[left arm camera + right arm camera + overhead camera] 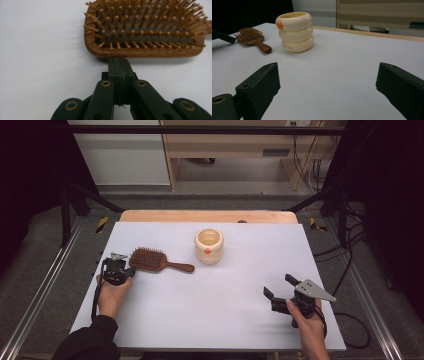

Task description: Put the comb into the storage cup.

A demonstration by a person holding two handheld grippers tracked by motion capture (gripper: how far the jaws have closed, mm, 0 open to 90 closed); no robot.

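A brown wooden hairbrush (pixel 152 260) lies bristles up on the white table, handle pointing right toward a cream ringed cup (pixel 208 246). My left gripper (pixel 131 271) sits at the brush head's near left edge. In the left gripper view its jaws are shut together, their tip (pixel 120 62) right against the wooden rim of the hairbrush (pixel 142 32), nothing between them. My right gripper (pixel 281 286) hovers at the table's near right, jaws wide open and empty. The right gripper view looks between its open jaws at the cup (pixel 295 31) and the hairbrush (pixel 253 38) farther off.
The white tabletop (pixel 240 285) has a wooden strip (pixel 210 216) along its far edge. Metal rails (pixel 40 285) run down both sides, and cables (pixel 350 320) lie at the right on the floor.
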